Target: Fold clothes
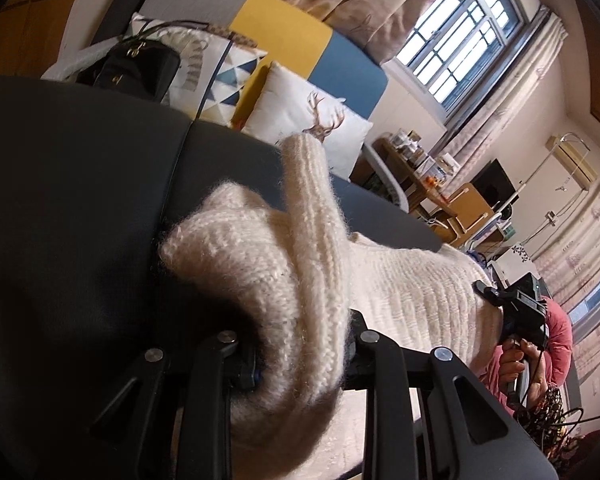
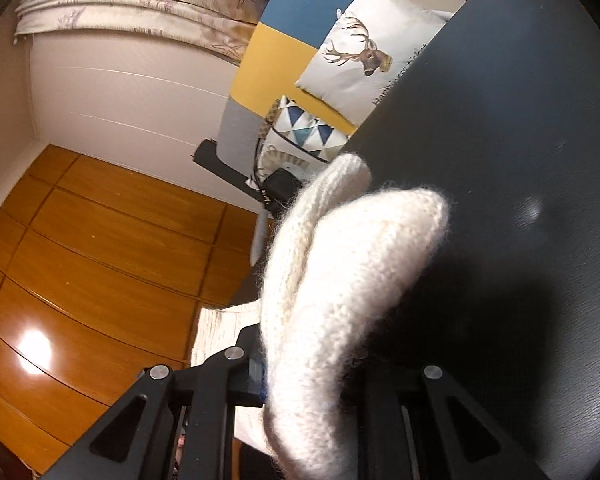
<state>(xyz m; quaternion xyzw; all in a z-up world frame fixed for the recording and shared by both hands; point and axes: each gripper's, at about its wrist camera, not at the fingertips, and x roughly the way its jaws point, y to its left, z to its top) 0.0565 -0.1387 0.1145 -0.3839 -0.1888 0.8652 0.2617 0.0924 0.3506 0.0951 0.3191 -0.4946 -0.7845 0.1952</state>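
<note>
We are looking at a lived-in home room: a colour-blocked sofa (image 1: 300,36) carrying a deer-print cushion (image 1: 312,120), patterned curtains (image 1: 364,4) hanging beside a barred window (image 1: 464,36), a glossy wooden floor (image 2: 92,248), and a cluttered desk (image 1: 432,184) standing farther off.

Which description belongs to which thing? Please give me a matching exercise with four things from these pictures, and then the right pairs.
Things:
1. sweater
2. deer cushion
3. table
4. black bag

Descriptions:
A. dark and smooth, under the knit
B. cream knit, clamped in the left gripper and the right gripper
C. on the sofa, beside a triangle-patterned cushion
D. white, with an antlered head printed on it

Pairs: 1-B, 2-D, 3-A, 4-C
</note>
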